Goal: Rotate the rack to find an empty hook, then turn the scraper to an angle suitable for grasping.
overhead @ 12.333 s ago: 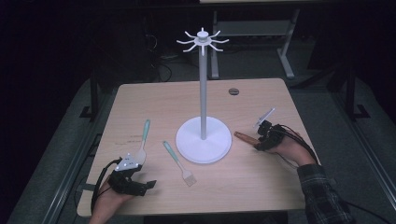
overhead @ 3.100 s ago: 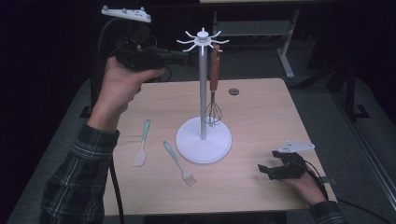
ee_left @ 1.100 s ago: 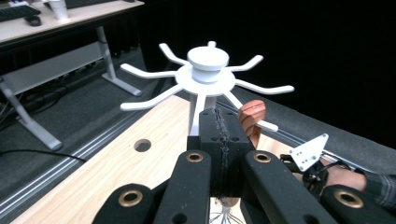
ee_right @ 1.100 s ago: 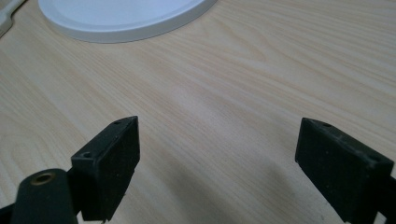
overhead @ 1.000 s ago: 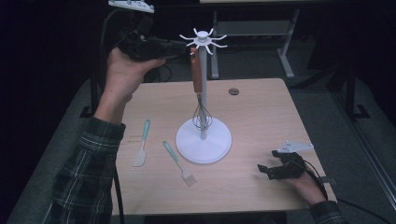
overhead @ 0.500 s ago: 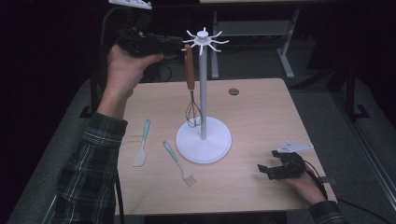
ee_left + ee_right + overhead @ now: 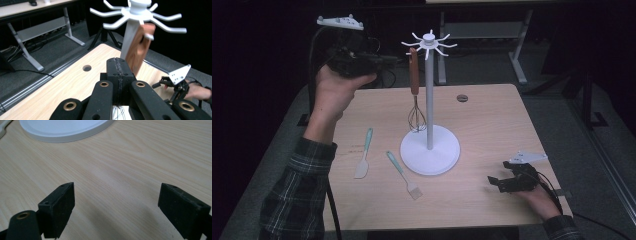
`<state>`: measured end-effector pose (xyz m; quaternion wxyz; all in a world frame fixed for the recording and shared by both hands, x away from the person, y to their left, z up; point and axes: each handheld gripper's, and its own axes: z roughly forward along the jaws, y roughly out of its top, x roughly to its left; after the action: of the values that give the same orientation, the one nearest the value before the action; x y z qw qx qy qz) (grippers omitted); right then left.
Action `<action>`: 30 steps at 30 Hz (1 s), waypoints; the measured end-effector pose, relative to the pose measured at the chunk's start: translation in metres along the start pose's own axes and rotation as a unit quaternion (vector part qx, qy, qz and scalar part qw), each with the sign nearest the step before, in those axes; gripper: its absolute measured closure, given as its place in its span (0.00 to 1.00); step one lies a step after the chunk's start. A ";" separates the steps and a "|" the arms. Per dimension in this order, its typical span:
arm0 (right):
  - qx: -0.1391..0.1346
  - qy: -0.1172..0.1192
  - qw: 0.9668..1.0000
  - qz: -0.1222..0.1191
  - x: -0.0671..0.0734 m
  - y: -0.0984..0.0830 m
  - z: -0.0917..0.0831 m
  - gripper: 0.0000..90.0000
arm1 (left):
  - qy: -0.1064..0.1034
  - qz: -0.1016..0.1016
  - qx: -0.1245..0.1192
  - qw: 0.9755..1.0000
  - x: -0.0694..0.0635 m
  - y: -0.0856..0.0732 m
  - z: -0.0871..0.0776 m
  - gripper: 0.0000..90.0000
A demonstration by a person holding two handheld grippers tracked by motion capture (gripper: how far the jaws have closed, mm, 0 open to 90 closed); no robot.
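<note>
Leftward round the white hook stand (image 7: 429, 100) has swung the wooden-handled wire whisk (image 7: 414, 90), hanging off a hook; left gripper (image 7: 384, 60) (jaws clenched, empty) is raised just beside it, above the tabletop's far-left corner.

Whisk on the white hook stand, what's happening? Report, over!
Left gripper shut, empty, level with the hooks. Right gripper open, resting on table. Whisk hangs from hook stand. Spatula and brush lie on the table.

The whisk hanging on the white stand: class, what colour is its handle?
Reddish-brown, like wood. The whisk's handle shows best in the high view.
</note>
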<state>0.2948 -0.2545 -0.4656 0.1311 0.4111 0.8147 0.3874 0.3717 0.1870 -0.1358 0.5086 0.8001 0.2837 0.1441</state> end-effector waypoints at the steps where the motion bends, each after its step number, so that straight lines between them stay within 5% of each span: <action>1: 0.000 0.000 1.000 0.000 0.000 0.000 0.000 0.15 | -0.001 0.001 0.002 1.000 0.000 -0.002 -0.001 1.00; 12: -0.009 0.006 1.000 -0.003 0.001 0.001 0.000 0.15 | -0.012 -0.013 0.025 1.000 -0.003 -0.039 0.000 0.99; 30: -0.015 0.001 1.000 -0.010 0.002 0.001 -0.001 0.14 | 0.005 -0.027 0.065 0.997 -0.002 -0.121 0.016 0.60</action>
<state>0.2941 -0.2530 -0.4640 0.1401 0.4007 0.8127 0.3991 0.3411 0.2131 -0.2510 0.4574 0.8230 0.3164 0.1155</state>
